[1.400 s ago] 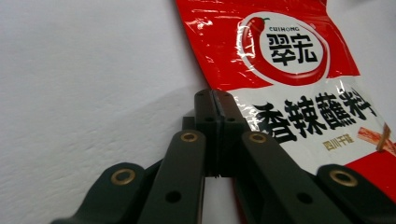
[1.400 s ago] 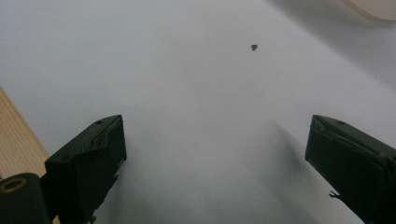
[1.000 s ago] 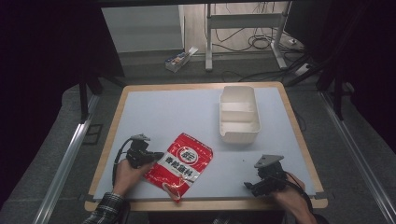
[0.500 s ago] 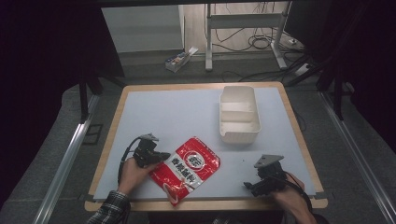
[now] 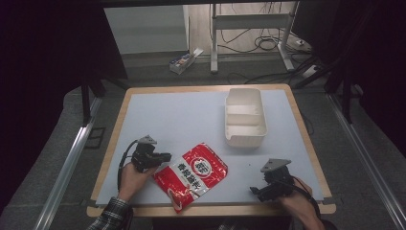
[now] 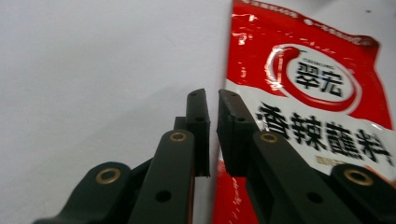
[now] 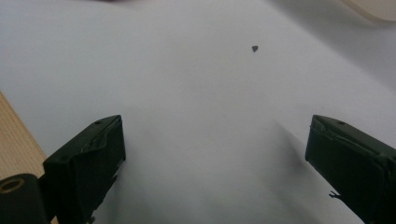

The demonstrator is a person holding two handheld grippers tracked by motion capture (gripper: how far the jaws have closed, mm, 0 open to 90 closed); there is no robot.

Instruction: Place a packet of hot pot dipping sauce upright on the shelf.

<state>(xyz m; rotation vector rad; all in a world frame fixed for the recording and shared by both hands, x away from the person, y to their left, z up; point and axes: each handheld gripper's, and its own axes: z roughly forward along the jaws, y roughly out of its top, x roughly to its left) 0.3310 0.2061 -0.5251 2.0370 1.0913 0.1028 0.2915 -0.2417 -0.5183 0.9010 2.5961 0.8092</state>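
Left gripper [image 5: 160,157] jaws nearly closed, pinching left edge of red sauce pouch [image 5: 194,174]. Right gripper [image 5: 262,190] wide open, holding nothing, near-right on table [image 5: 182,120].

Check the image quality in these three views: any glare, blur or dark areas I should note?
High view: the table is evenly lit, the surroundings fall to near black, and the red pouch shows small glints. Left gripper view: white glare streaks on the pouch's glossy film near its top, and the jaws close to the lens are soft. Right gripper view: sharp around the small dark speck, jaws blurred, faint shadows under them.
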